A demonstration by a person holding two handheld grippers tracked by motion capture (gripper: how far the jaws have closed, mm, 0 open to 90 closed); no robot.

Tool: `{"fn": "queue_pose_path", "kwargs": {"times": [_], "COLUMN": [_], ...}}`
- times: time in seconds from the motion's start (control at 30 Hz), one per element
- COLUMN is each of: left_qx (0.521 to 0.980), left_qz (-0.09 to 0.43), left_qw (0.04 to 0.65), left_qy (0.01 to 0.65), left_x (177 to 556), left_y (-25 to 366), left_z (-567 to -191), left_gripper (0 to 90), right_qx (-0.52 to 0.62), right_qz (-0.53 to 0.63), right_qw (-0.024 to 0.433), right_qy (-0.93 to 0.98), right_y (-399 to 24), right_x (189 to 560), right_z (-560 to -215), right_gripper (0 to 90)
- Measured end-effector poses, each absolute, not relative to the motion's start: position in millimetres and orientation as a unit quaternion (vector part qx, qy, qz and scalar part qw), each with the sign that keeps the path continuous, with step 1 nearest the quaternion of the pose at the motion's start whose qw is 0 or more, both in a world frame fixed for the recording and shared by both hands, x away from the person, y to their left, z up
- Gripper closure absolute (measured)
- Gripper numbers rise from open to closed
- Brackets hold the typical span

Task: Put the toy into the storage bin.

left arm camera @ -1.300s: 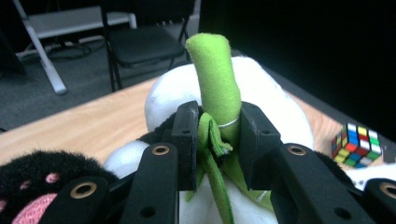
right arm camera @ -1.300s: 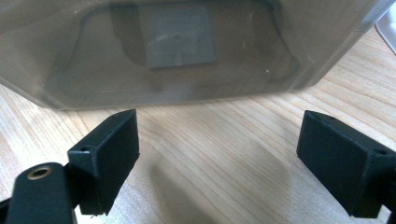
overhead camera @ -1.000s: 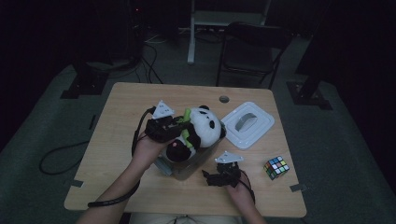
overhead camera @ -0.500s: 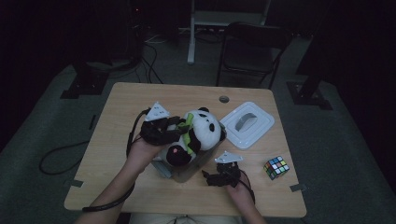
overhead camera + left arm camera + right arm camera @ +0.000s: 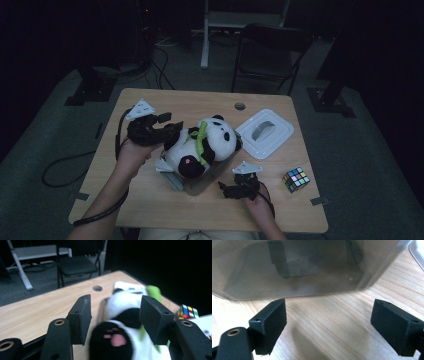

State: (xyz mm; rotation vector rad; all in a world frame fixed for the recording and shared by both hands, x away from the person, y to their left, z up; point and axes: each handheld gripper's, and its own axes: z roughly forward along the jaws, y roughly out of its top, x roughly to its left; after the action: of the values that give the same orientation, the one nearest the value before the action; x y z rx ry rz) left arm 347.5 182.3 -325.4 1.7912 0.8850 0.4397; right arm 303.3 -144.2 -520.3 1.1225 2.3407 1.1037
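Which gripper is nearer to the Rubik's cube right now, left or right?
Right. The right gripper sits by the table's near edge, just left of the Rubik's cube. The left gripper is across the table, beyond the panda plush.

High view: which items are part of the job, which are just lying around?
In the job: plush panda, clear box under it, left gripper, open beside the panda, right gripper, open by the box.
Lying about: white lid, puzzle cube.
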Motion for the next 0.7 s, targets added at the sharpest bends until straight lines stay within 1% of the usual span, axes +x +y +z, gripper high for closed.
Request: {"fn": "queue_pose_path", "kwargs": {"times": [0.17,0.2,0.27,0.33,0.37,0.4,0.43,0.47,0.53,0.6,0.67,0.7], "left_qx": [0.735,0.731,0.734,0.736,0.737,0.740,0.740,0.739,0.740,0.735,0.737,0.737], "left_qz": [0.203,0.207,0.218,0.247,0.251,0.244,0.244,0.237,0.232,0.227,0.221,0.221], "left_qw": [0.521,0.524,0.514,0.483,0.477,0.475,0.475,0.473,0.469,0.472,0.464,0.464], "left_qy": [0.383,0.384,0.387,0.405,0.408,0.409,0.409,0.416,0.423,0.431,0.439,0.439], "left_x": [355,357,361,362,363,365,365,368,373,377,383,383], "left_y": [201,205,211,213,214,216,216,220,224,229,234,234], "left_z": [-329,-331,-336,-342,-345,-348,-348,-355,-361,-369,-377,-377], "left_gripper": [43.9,42.5,35.8,26.5,26.1,22.4,15.4,14.7,8.1,8.0,0.4,0.4], "right_qx": [0.391,0.390,0.390,0.389,0.390,0.390,0.390,0.391,0.393,0.393,0.393,0.393], "right_qz": [0.383,0.382,0.382,0.383,0.385,0.386,0.386,0.386,0.387,0.388,0.388,0.388], "right_qw": [0.156,0.157,0.156,0.157,0.155,0.157,0.158,0.157,0.156,0.156,0.156,0.156], "right_qy": [0.822,0.823,0.823,0.823,0.822,0.821,0.821,0.821,0.819,0.819,0.819,0.819], "right_y": [-143,-143,-142,-142,-142,-142,-143,-144,-144,-144,-144,-144], "right_x": [303,304,303,303,303,303,303,304,305,305,304,304], "right_z": [-522,-522,-522,-521,-520,-520,-519,-519,-519,-518,-518,-518], "right_gripper": [13.1,13.1,13.1,13.1,13.1,13.1,13.1,13.1,13.1,13.1,13.1,13.1]}}
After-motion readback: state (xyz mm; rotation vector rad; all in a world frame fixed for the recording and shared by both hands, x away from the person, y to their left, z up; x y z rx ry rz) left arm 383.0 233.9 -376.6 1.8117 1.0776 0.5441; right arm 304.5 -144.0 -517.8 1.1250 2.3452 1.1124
